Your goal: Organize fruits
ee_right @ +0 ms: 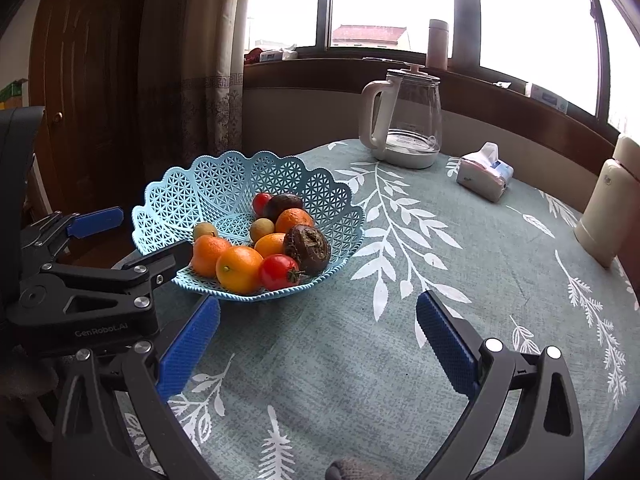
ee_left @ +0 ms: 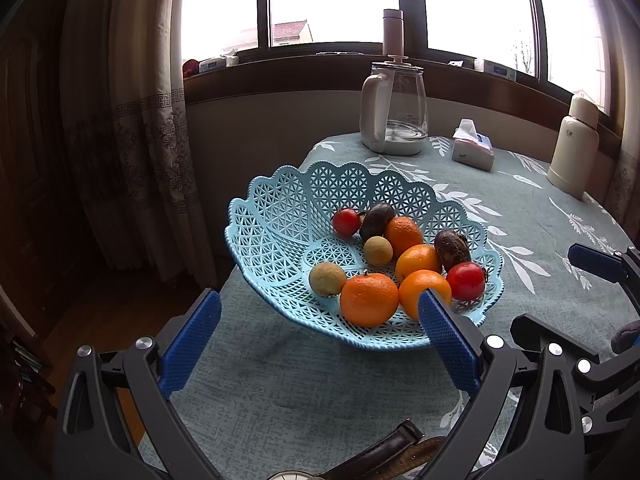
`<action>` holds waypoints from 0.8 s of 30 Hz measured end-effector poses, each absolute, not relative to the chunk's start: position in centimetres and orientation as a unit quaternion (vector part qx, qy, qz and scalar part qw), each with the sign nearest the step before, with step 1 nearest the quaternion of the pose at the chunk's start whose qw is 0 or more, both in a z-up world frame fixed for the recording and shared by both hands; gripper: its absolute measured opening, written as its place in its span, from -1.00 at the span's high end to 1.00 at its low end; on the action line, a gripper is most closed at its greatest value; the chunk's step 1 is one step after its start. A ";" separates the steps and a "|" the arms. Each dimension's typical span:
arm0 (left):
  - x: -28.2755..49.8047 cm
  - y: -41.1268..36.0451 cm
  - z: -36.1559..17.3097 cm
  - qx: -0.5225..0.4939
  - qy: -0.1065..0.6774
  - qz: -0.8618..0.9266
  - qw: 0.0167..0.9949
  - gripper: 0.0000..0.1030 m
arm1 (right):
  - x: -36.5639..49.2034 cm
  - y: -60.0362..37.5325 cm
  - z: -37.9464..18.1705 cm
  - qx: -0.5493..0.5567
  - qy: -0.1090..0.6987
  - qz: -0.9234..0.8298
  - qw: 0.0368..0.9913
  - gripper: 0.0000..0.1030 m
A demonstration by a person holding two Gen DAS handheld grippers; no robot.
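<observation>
A light blue lattice basket (ee_left: 276, 216) (ee_right: 224, 172) stands near the table's left edge. It holds several oranges (ee_left: 369, 299) (ee_right: 239, 269), two red tomatoes (ee_left: 465, 281) (ee_right: 279, 272), two dark wrinkled fruits (ee_left: 451, 249) (ee_right: 307, 249) and small tan round fruits (ee_left: 327, 278) (ee_right: 261, 229). My left gripper (ee_left: 320, 298) (ee_right: 140, 236) is open and empty just before the basket's near rim, and its right finger (ee_left: 444, 336) overlaps an orange. My right gripper (ee_right: 318, 304) (ee_left: 560, 296) hangs open and empty over the tablecloth to the right of the basket.
A glass kettle (ee_left: 394, 112) (ee_right: 404, 120), a tissue pack (ee_left: 472, 150) (ee_right: 486, 174) and a white flask (ee_left: 574, 148) (ee_right: 608, 208) stand at the table's far side. A watch strap (ee_left: 384, 452) lies at the near edge. A curtain (ee_left: 132, 120) hangs left, beyond the table edge.
</observation>
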State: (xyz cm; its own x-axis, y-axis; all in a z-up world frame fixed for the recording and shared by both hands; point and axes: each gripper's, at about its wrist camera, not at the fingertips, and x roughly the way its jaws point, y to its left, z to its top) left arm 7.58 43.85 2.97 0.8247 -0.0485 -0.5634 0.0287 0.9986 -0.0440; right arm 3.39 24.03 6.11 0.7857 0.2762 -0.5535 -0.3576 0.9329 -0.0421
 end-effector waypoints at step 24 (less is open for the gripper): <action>7.5 43.8 3.0 -0.016 0.295 -0.021 0.955 -0.94 | 4.0 24.0 5.8 -0.062 0.298 0.172 0.937 -0.90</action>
